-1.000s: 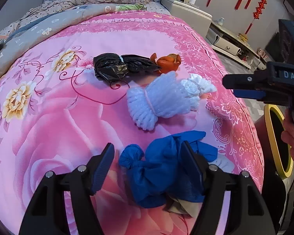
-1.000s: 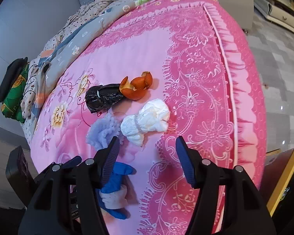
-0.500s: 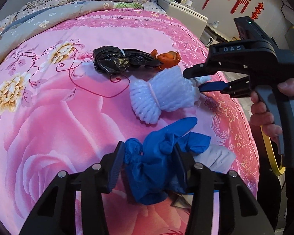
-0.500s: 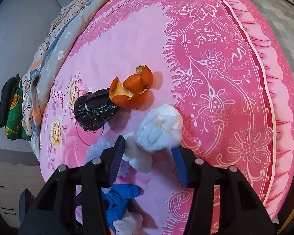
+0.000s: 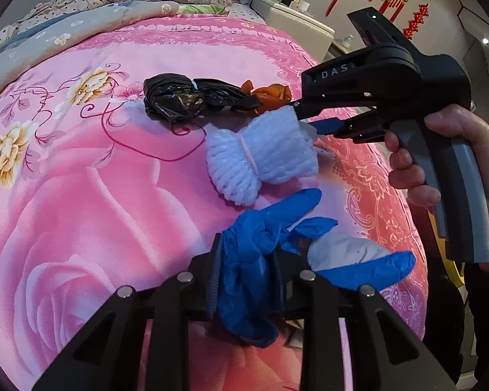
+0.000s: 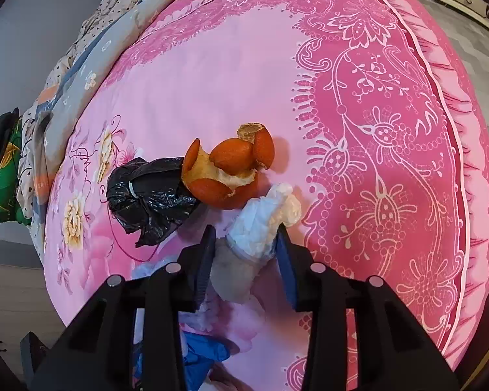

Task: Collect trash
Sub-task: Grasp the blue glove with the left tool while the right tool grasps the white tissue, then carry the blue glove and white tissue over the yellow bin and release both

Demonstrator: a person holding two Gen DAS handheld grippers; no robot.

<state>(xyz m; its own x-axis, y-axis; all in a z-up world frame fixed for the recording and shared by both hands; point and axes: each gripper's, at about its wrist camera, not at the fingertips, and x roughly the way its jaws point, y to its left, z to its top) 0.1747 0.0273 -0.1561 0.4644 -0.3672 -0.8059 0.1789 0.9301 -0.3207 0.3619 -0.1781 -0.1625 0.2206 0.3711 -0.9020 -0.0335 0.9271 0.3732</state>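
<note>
My left gripper (image 5: 246,267) is shut on a bunch of blue gloves (image 5: 260,244) with a white glove (image 5: 339,251) hanging beside it, just above the pink bedspread. My right gripper (image 6: 246,244) has its jaws closed around a crumpled white tissue wad (image 6: 260,224); it also shows in the left wrist view (image 5: 309,120), behind a white foam wrap bundle (image 5: 260,156). An orange peel (image 6: 228,169) and a black plastic bag (image 6: 150,195) lie just beyond the tissue; the bag (image 5: 185,97) and the peel (image 5: 270,94) show in the left wrist view too.
The pink flowered bedspread (image 5: 81,195) covers the bed; its frilled edge (image 6: 456,163) drops to a grey tiled floor on the right. A grey quilt (image 5: 65,39) and pillows lie at the head. A yellow-rimmed bin (image 5: 453,270) stands beside the bed.
My left gripper has closed on the blue gloves and lifted them slightly. My right gripper has moved down onto the white tissue wad and its jaws have narrowed around it.
</note>
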